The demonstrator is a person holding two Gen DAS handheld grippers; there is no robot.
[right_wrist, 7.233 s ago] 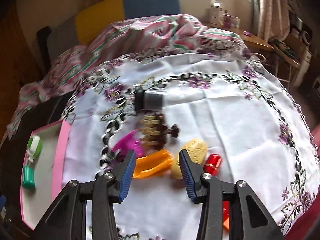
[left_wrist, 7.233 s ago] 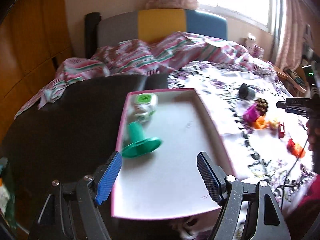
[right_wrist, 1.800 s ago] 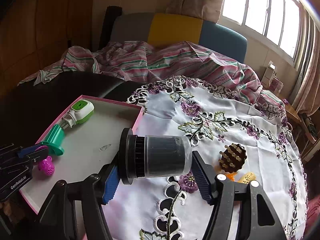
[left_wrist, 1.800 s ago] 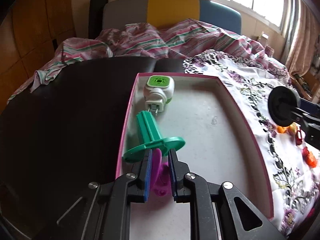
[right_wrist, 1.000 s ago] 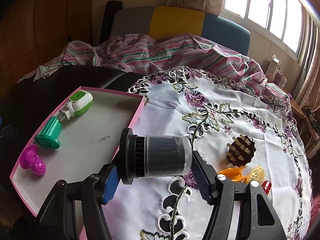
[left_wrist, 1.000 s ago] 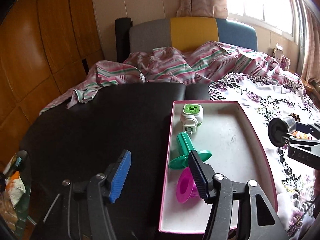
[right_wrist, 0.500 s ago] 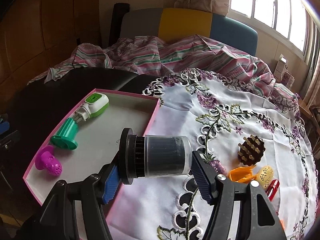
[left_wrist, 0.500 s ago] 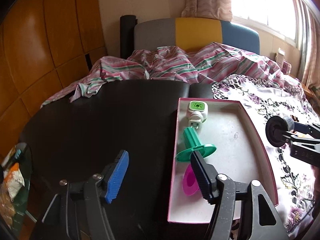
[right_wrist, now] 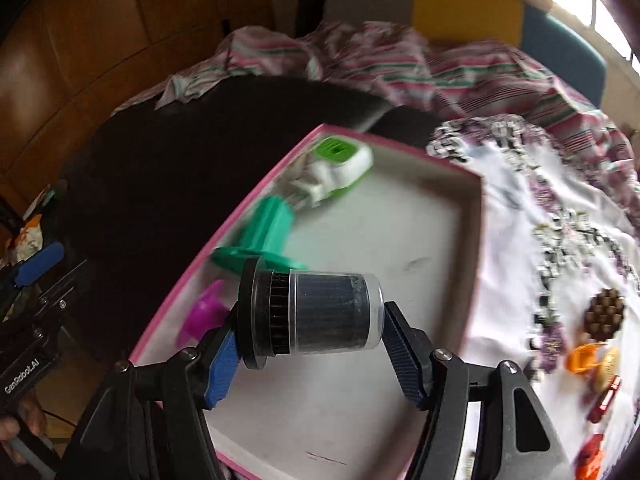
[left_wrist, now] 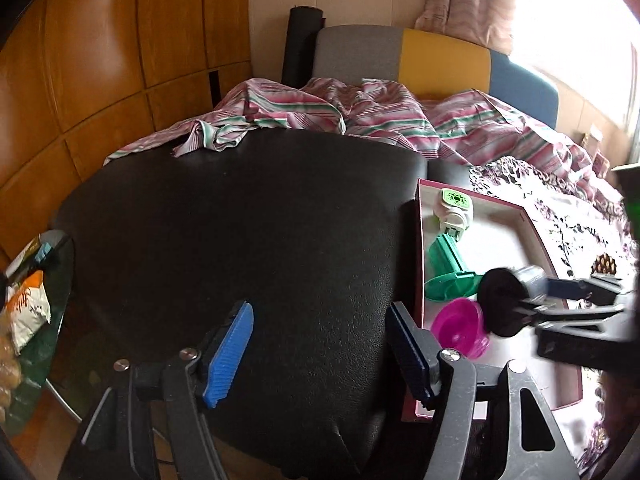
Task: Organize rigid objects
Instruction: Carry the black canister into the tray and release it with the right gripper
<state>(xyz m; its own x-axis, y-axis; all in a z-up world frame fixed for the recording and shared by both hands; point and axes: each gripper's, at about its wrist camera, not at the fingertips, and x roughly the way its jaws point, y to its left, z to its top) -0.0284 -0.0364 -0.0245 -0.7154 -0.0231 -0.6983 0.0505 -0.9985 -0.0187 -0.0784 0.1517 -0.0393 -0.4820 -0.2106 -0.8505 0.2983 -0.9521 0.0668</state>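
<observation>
The right tool (right_wrist: pixel 312 344) is squeezing a dark jar (right_wrist: pixel 316 312) lying on its side, right above the pink tray (right_wrist: pixel 476 216). Inside the tray are lying a green plug (right_wrist: pixel 340 160), a green funnel (right_wrist: pixel 260 240) and a pink cup (right_wrist: pixel 204 316). The left tool (left_wrist: pixel 320 352), with nothing between its pads, has just been opening wider beside the tray, over the black worktop (left_wrist: pixel 248 216).

Wood-panelled wall (left_wrist: pixel 120 60), perhaps bright window (left_wrist: pixel 580 32)

Canister-bearing right claw (right_wrist: pixel 312 344) now over pink tray (right_wrist: pixel 478 216); left claw (left_wrist: pixel 320 354) wider, empty.
</observation>
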